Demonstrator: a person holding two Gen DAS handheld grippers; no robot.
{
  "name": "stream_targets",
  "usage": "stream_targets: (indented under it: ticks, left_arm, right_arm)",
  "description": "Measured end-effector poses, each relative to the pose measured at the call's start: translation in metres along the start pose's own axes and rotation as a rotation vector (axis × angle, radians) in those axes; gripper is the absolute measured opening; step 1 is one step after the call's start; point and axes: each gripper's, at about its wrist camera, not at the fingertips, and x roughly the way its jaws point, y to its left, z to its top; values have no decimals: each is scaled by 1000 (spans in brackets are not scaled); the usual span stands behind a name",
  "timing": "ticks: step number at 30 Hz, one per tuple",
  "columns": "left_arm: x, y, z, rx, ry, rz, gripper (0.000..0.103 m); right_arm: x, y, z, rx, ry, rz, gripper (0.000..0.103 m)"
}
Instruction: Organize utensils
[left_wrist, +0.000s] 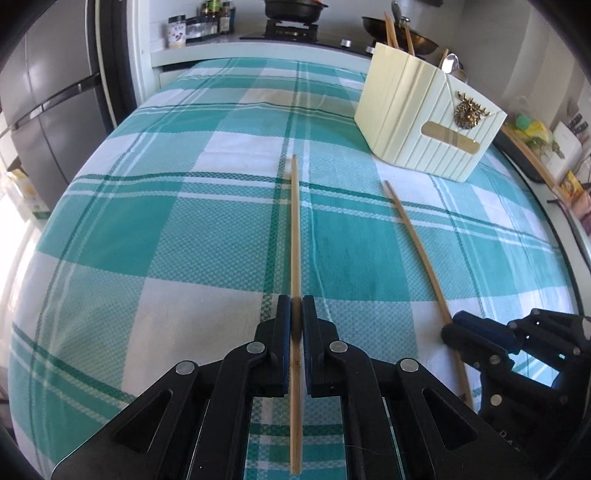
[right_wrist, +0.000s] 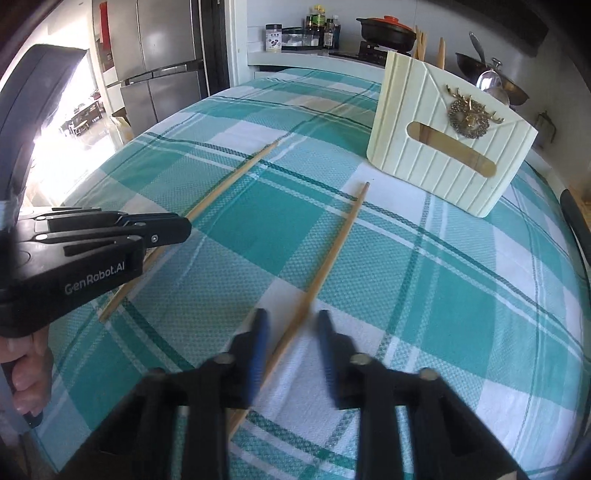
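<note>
Two wooden chopsticks lie on the green-and-white checked tablecloth (left_wrist: 166, 221). My left gripper (left_wrist: 296, 314) is shut on the left chopstick (left_wrist: 294, 221), which runs straight ahead between its blue pads; it also shows in the right wrist view (right_wrist: 229, 181). My right gripper (right_wrist: 291, 325) is open, its blurred fingers on either side of the right chopstick (right_wrist: 332, 251), not touching it. That chopstick also shows in the left wrist view (left_wrist: 413, 229). A cream utensil holder (left_wrist: 428, 118) with a gold deer emblem stands at the far right and holds chopsticks and spoons; it also shows in the right wrist view (right_wrist: 450, 140).
A stove with a black pot (left_wrist: 291, 11) and a wok (left_wrist: 402, 33) sits behind the table. Spice jars (left_wrist: 199, 26) stand on the counter. A grey fridge (left_wrist: 48, 103) is at the left. A person's hand (right_wrist: 26, 365) holds the left gripper.
</note>
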Motion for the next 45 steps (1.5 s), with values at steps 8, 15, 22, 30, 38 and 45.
stream_targets:
  ticks: [8, 15, 22, 30, 38, 45]
  left_arm:
    - [-1, -26, -7, 42, 11, -49, 4]
    - [-5, -49, -18, 82, 10, -74, 4]
    - [-9, -68, -27, 113, -10, -73, 13]
    - [-5, -73, -34, 165, 11, -37, 94]
    - [-1, -80, -38, 246, 22, -10, 103]
    - [-1, -81, -38, 246, 20, -9, 103]
  right_arm:
    - [-23, -57, -36, 74, 4, -126, 6]
    - [-48, -130, -88, 206, 34, -257, 6]
    - [-79, -166, -120, 336, -32, -267, 7]
    - [-87, -171, -122, 390, -120, -240, 64]
    - [-69, -164, -131, 402, -45, -220, 64]
    - [-67, -160, -132, 381, -60, -232, 66]
